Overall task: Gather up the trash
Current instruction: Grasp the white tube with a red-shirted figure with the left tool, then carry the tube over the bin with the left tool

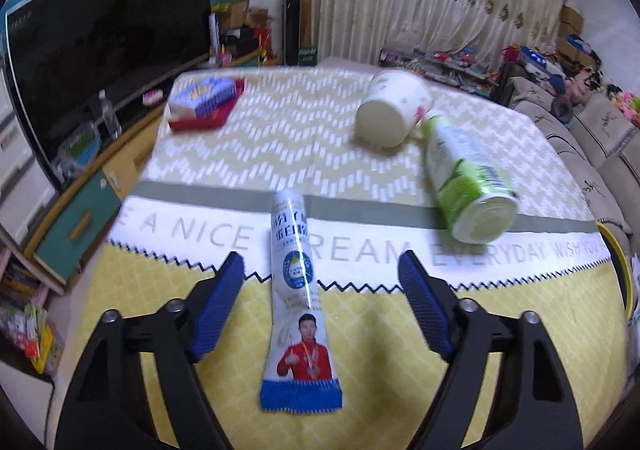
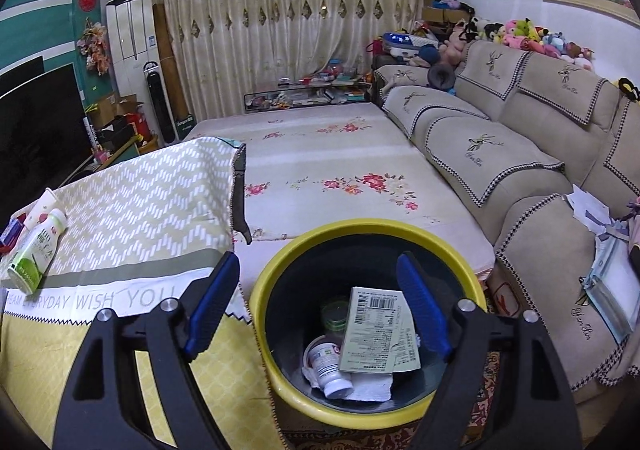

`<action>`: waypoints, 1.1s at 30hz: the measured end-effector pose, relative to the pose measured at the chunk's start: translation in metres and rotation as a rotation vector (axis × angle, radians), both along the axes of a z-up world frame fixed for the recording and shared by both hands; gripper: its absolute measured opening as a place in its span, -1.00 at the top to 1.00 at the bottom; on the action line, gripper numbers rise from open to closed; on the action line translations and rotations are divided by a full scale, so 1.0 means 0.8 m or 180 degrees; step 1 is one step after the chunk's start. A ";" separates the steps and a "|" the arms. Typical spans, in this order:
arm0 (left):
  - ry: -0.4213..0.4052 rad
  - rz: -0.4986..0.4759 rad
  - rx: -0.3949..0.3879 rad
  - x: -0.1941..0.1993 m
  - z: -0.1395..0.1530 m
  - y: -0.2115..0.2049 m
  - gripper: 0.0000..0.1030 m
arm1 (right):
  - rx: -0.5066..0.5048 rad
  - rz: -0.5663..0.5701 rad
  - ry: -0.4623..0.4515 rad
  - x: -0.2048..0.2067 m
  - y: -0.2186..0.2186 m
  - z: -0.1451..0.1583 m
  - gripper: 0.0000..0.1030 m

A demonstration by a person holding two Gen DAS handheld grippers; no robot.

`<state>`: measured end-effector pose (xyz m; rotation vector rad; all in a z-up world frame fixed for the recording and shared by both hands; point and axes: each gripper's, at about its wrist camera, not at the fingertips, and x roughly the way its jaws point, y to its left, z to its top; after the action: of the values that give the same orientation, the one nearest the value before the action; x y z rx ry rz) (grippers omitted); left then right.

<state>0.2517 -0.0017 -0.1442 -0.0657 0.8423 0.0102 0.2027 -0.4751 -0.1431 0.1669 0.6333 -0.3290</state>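
My left gripper (image 1: 320,306) is spread wide, pads either side of a flat white-and-blue squeeze tube (image 1: 298,302) w/o touching it. The tube lies lengthwise btwn the fingers on the yellow tablecloth (image 1: 500,330), crimped blue end toward me, cap end pointing away. Nothing pinched yet.

Further out on the same cloth: a green-labelled drink bottle (image 1: 466,178) on its side to the right, its neck up against a tipped-over white paper cup (image 1: 390,112). Far left corner has a blue tissue pack on a red box (image 1: 206,102); prob not trash.

My right gripper (image 2: 316,306) is also spread and empty, hovering over the yellow-rimmed bin (image 2: 276,270) beside the table. Inside the bin: a carton w/ barcode (image 2: 380,330), a small white bottle (image 2: 330,370), a crumpled tissue (image 2: 372,386) and what looks like a greenish lid.

Step in hand, I reckon: picking the tube w/ the left. Next move needs me to drop lower, since the tube is thin and flat, so pads must reach the cloth and close across its width, then carry it over to the bin. Bottle and cup remain after that.
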 end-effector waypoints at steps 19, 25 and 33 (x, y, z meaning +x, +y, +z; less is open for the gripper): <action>0.0221 0.0033 0.0179 -0.003 -0.018 -0.004 0.63 | 0.0039 0.0074 0.0015 -0.001 0.004 -0.003 -0.49; 0.0142 -0.0172 0.0144 -0.022 -0.004 -0.029 0.64 | 0.0050 0.0040 -0.0018 -0.005 -0.003 0.001 -0.49; -0.0042 -0.0707 0.0085 -0.051 0.037 -0.107 0.64 | 0.0076 -0.0012 -0.0094 -0.021 -0.019 0.005 -0.49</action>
<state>0.2109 -0.0873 -0.1145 0.0529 0.8323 -0.1875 0.1857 -0.4902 -0.1388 0.1954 0.6078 -0.3223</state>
